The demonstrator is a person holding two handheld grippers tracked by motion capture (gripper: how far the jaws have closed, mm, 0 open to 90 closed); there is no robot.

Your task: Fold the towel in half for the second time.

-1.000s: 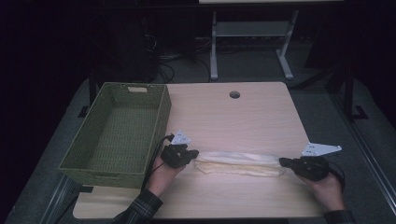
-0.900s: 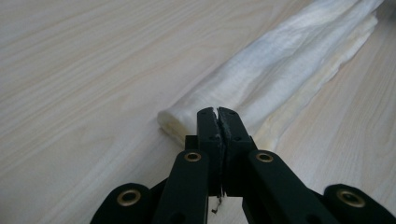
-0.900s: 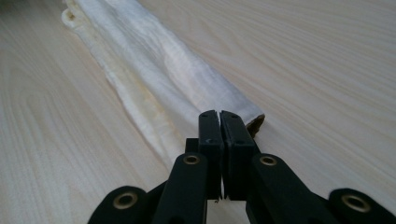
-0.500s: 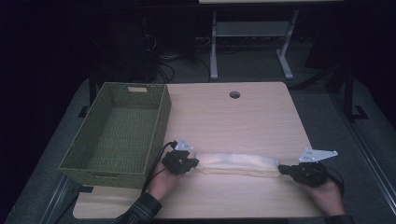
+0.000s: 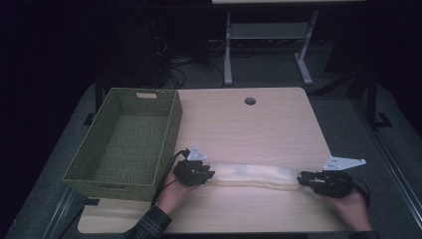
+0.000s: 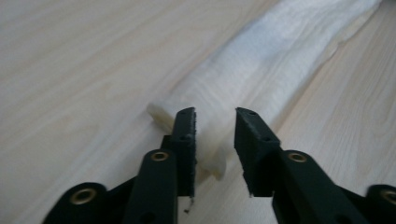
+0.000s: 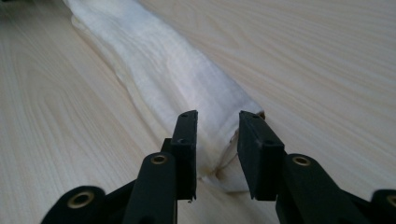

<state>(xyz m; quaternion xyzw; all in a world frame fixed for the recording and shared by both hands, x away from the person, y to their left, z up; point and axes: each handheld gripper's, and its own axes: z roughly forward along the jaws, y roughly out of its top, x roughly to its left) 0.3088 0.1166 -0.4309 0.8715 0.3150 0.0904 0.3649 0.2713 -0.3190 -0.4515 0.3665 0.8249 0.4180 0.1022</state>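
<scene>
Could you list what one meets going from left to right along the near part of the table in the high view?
Green woven basket → left gripper → long folded white cloth lying on the table → right gripper.

The high view is dim and grainy: the bench point(image 5: 259, 124) is lit softly while the upper frame sinks into near-black. Both gripper views are bright and evenly lit, with faint shadows; their far backgrounds blur towards the upper edges.
</scene>
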